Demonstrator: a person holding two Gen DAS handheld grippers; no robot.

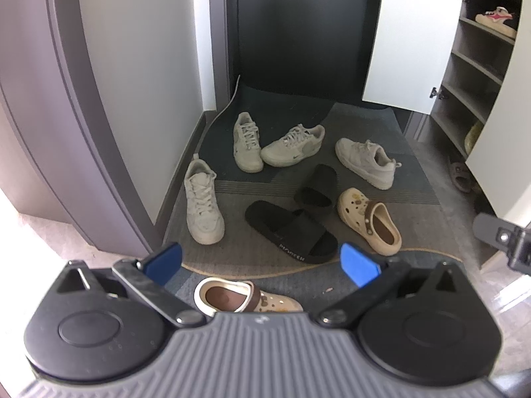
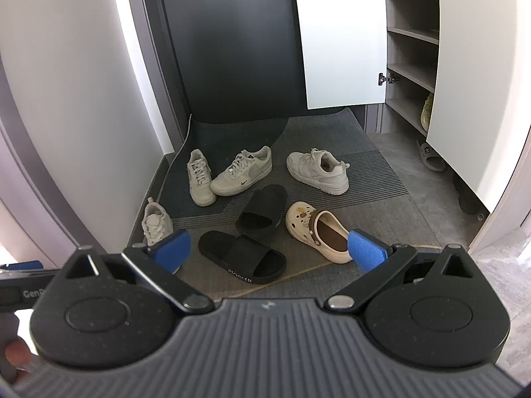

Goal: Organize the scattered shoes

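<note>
Several shoes lie scattered on a grey mat (image 1: 381,126). Two beige sneakers (image 1: 247,142) (image 1: 293,146) touch at the back, a white sneaker (image 1: 365,162) lies to their right, and another (image 1: 202,202) lies by the left wall. Two black slides (image 1: 292,232) (image 1: 317,187) sit mid-mat. One cream clog (image 1: 368,220) rests right of them; its mate (image 1: 239,298) lies just below my left gripper (image 1: 262,262), which is open and empty. My right gripper (image 2: 270,248) hangs open above the near slide (image 2: 242,257) and the clog (image 2: 318,229), holding nothing.
A shoe cabinet (image 1: 471,76) stands open at the right, its white door (image 1: 411,36) swung out over the mat. A pink-and-white shoe (image 1: 497,20) sits on a high shelf, a yellowish one (image 2: 426,109) lower. A grey slide (image 2: 431,156) lies on the floor beneath. A dark door (image 1: 298,30) closes the back.
</note>
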